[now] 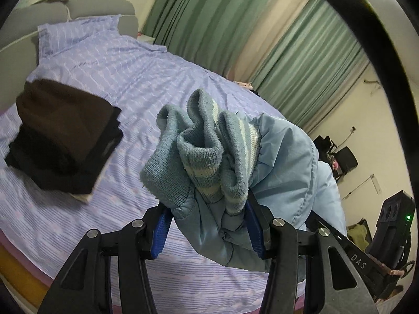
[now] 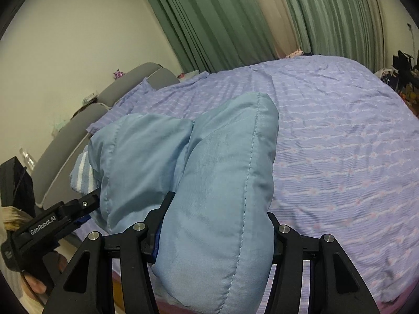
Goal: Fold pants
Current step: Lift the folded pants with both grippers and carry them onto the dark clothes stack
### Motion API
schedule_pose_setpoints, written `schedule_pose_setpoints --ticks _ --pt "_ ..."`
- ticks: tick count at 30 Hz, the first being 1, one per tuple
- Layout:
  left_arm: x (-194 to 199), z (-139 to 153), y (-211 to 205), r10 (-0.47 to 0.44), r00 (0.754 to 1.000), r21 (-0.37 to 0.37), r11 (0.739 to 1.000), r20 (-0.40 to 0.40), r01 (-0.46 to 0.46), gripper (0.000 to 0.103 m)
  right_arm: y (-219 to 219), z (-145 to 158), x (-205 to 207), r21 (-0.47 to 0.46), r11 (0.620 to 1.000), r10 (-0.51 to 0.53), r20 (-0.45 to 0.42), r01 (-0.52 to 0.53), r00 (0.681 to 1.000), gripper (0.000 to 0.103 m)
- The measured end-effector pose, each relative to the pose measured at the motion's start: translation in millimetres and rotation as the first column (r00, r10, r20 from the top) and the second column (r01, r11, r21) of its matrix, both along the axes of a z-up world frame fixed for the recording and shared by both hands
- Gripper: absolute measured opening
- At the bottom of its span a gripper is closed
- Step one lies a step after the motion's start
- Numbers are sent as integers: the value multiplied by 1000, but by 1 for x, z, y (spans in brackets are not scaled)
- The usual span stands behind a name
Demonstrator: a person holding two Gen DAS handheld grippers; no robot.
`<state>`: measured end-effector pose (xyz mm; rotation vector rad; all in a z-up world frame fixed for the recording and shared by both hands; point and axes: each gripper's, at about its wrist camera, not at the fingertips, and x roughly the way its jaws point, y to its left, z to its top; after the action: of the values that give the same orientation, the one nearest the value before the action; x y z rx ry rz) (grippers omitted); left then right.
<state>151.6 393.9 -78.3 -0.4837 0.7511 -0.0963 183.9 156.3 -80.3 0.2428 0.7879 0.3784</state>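
The pants are light blue and padded, with ribbed knit cuffs striped in white [image 1: 209,144]. They are bunched and lifted above the bed. In the left wrist view my left gripper [image 1: 208,225] is shut on the cuff end, with the knit spilling over its blue pads [image 1: 161,233]. In the right wrist view my right gripper [image 2: 217,238] is shut on a thick folded wad of the padded pants [image 2: 222,178]. The two grippers are close side by side, and the striped cuff [image 2: 83,172] shows at the left of the right wrist view.
The bed [image 1: 110,73] has a purple patterned cover and a matching pillow [image 1: 73,31]. A stack of folded dark clothes [image 1: 65,136] lies on its left part. A grey headboard [image 2: 78,130], green curtains [image 1: 209,21] and dark chairs [image 1: 345,159] stand around it.
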Motion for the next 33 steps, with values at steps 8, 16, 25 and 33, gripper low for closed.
schedule_pose_setpoints --ticks 8,16,25,33 --pt "-12 28 59 48 998 26 998 30 -48 50 57 17 5 30 998 49 15 -49 999 54" --pt "-22 26 142 104 993 -7 995 55 -104 50 140 28 17 8 991 130 34 -131 991 54" --pt "-1 25 264 38 999 -7 999 38 -37 50 247 20 31 14 996 92 15 -92 996 54" --pt "25 22 310 35 999 31 999 24 -36 50 304 15 65 4 994 113 7 -113 994 54"
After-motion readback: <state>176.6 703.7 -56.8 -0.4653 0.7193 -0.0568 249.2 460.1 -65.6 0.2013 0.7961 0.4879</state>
